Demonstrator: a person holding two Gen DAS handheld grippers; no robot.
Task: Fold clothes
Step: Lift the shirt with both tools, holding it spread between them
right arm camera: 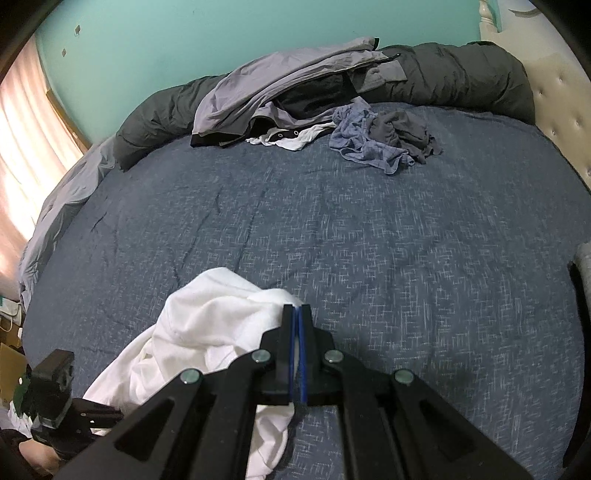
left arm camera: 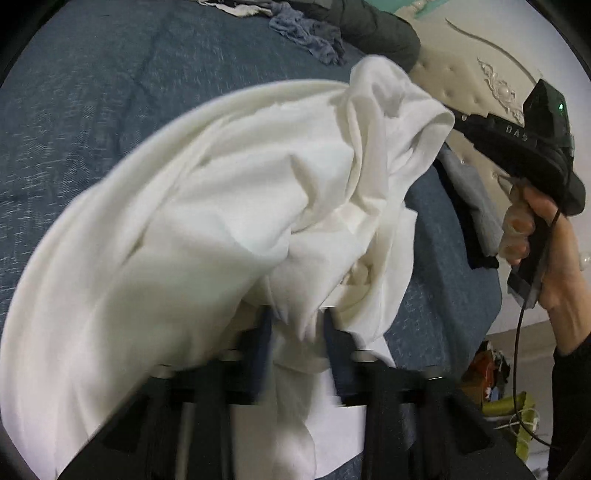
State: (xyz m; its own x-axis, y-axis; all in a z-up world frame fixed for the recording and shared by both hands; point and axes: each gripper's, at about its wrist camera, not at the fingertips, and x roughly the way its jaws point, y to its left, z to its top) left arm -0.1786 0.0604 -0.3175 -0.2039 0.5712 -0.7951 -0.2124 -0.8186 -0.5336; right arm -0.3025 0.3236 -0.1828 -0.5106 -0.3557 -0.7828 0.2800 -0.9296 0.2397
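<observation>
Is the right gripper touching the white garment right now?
Touching. The right wrist view shows the right gripper with its jaws closed on an edge of the white garment, white fabric pinched between them.

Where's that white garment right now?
The white garment hangs bunched between both grippers above the blue bedspread, near the bed's front edge, far from the clothes pile.

The left wrist camera sits just behind its jaws, very near a white garment point(left arm camera: 207, 229) that fills most of its view; it faces across the blue bedspread point(left arm camera: 74, 110) toward the headboard point(left arm camera: 476, 85). The right wrist camera looks from higher, past its jaws, across the bed to the green wall point(right arm camera: 240, 33). Both views share the garment, the bedspread and the pile of clothes point(right arm camera: 380, 140) beyond the jaws.
</observation>
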